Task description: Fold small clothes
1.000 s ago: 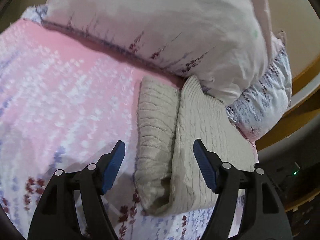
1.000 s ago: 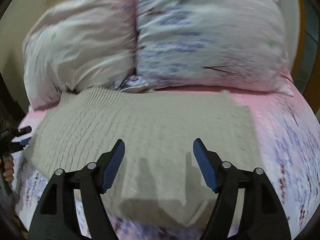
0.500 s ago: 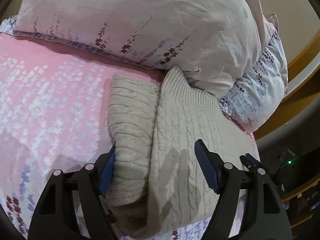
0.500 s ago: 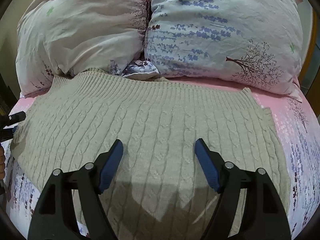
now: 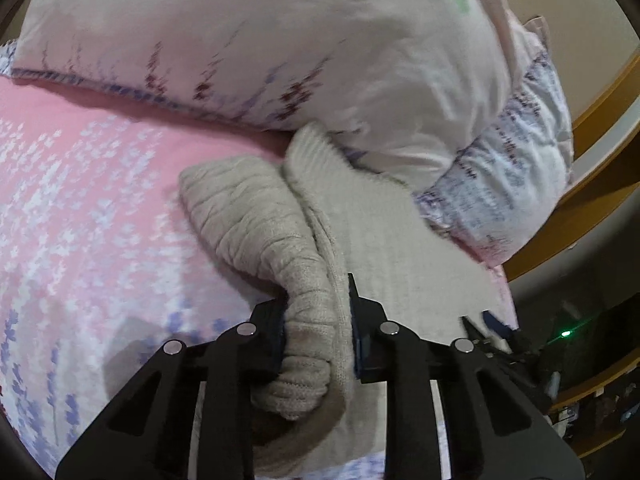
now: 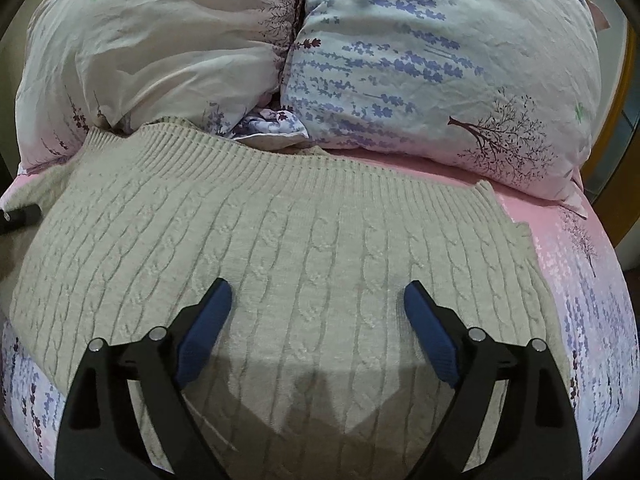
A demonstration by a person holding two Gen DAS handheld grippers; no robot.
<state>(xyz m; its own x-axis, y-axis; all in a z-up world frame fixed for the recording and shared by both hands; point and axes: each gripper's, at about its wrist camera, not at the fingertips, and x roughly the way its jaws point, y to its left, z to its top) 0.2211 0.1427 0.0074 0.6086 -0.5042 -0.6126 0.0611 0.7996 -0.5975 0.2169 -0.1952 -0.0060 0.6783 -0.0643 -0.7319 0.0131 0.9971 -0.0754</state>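
Beige cable-knit sweater (image 6: 280,248) lies flat on pink floral bedsheet (image 5: 80,200), ahead of and under both grippers. Left gripper (image 5: 318,328), jaws just closed, clamps its bunched sleeve (image 5: 256,220). Right gripper (image 6: 318,320), jaws just widened, hovers released over the knit

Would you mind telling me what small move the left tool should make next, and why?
Probably lift the sleeve and carry it across onto the sweater's body. The left tool has just closed on the bunched sleeve, which lies beside the flat body, and the right tool hangs open above it, gripping nothing.
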